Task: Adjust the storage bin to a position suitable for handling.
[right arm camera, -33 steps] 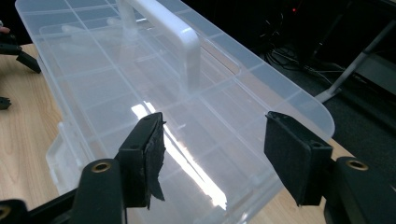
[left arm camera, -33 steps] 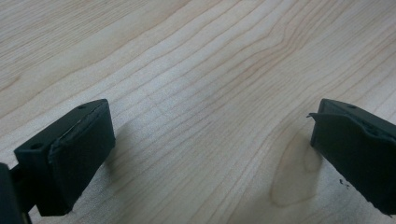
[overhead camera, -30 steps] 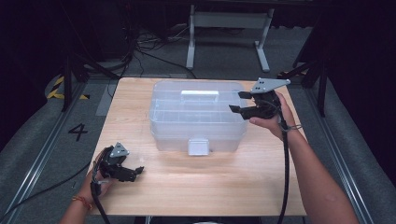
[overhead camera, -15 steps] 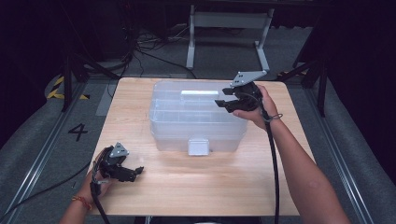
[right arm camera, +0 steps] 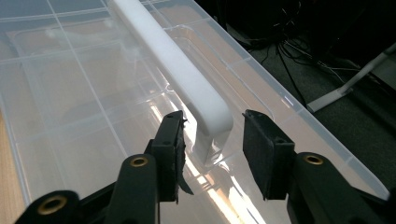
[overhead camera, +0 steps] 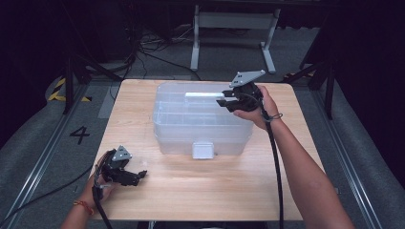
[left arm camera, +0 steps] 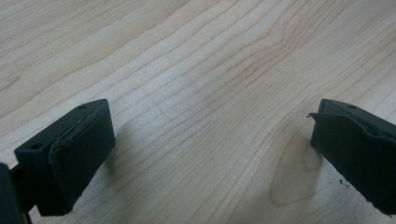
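Note:
A clear plastic compartment box [overhead camera: 191, 119] with its lid down sits in the middle of the wooden table [overhead camera: 210, 191]. A white handle [overhead camera: 203, 95] runs along the lid's far edge and a white latch [overhead camera: 203, 150] is on the near wall. My right gripper [overhead camera: 223, 99] hovers over the lid's far right part, open, with the end of the white handle [right arm camera: 187, 74] between its jaws but apart from both pads. My left gripper [overhead camera: 138, 175] rests open near the table's front left, with bare wood [left arm camera: 205, 116] between its jaws.
Dividers show through the clear lid [right arm camera: 70, 93]. Behind the table stand a grey metal frame [overhead camera: 234, 28] and floor cables [overhead camera: 143, 47]. A "4" marking [overhead camera: 79, 134] is on the floor at left. A cable [overhead camera: 274, 162] trails from the right gripper along the forearm.
My right gripper has moved left and away from the table's right side, over the box lid to the end of the white handle. The left gripper has stayed put.

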{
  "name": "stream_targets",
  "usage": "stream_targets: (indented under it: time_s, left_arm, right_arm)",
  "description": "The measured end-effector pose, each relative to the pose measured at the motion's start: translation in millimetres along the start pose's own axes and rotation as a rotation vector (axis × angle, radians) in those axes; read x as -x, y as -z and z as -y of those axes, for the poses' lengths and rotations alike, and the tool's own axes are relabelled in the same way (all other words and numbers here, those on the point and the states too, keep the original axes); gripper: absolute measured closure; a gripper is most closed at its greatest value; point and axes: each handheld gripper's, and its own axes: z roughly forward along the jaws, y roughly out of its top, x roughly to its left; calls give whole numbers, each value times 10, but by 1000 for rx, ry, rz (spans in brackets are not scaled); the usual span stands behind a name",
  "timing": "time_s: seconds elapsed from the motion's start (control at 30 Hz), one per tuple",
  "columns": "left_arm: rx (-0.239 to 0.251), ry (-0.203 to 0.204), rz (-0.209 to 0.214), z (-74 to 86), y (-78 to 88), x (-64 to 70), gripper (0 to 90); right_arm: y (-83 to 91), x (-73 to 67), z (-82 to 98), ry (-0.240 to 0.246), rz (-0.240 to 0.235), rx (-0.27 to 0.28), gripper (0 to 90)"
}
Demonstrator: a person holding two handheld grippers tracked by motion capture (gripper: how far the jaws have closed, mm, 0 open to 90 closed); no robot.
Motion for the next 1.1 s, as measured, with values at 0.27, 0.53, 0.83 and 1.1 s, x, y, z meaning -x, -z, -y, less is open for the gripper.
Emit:
stream_targets:
  time_s: [0.27, 0.53, 0.83, 1.1]
  left_arm:
    - [7, 6, 8, 20, 5, 12, 4]
    - [-4, -11, 26, 0, 8, 8, 29]
    - [15, -24, 12, -40, 50, 7, 235]
    - [90, -46, -27, -277, 135, -2, 366]
  right_arm:
    - [-46, -7, -27, 7, -3, -1, 736]
    - [-55, 14, -58, 10, -4, -16, 742]
    - [-59, 116, -127, -13, -38, -32, 742]
    - [-62, 158, -166, -24, -45, -38, 741]
